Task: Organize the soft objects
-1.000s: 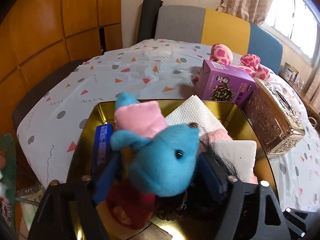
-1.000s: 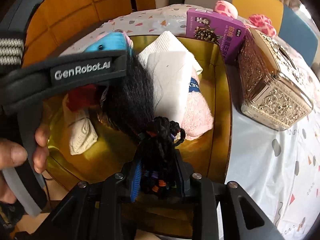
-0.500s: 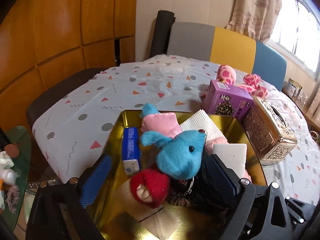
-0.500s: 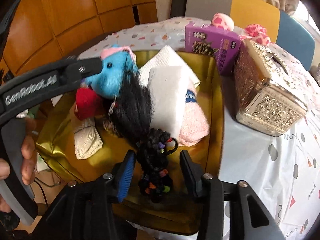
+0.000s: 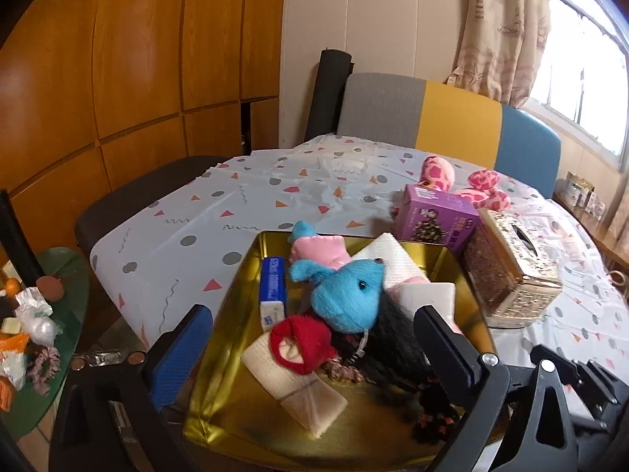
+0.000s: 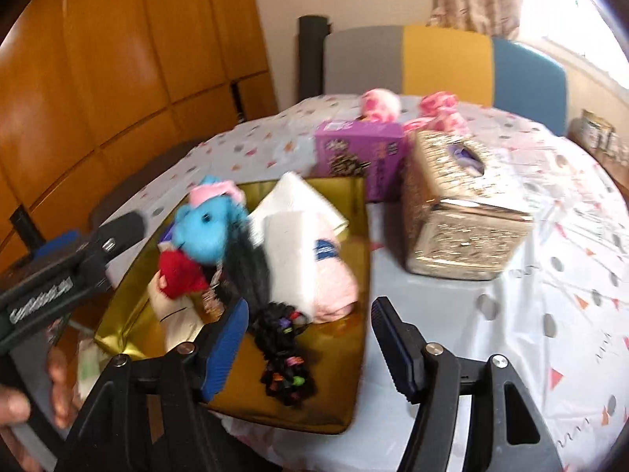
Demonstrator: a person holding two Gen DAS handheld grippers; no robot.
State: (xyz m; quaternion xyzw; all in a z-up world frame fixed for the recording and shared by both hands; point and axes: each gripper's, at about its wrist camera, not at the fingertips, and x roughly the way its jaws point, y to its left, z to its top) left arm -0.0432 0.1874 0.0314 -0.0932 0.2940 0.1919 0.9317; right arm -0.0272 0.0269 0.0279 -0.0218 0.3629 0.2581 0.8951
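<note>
Now both tools have just been opening and grip nothing. Left gripper stands wide above the blue plush toy, apparently clear of it; right gripper gapes over the black braided hairpiece in the gold tray.

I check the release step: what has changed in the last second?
Both tools let go and drew back: left tool off the blue plush toy, right tool off the black braided hairpiece, jaws just opening. Both items stay in the gold tray.
</note>
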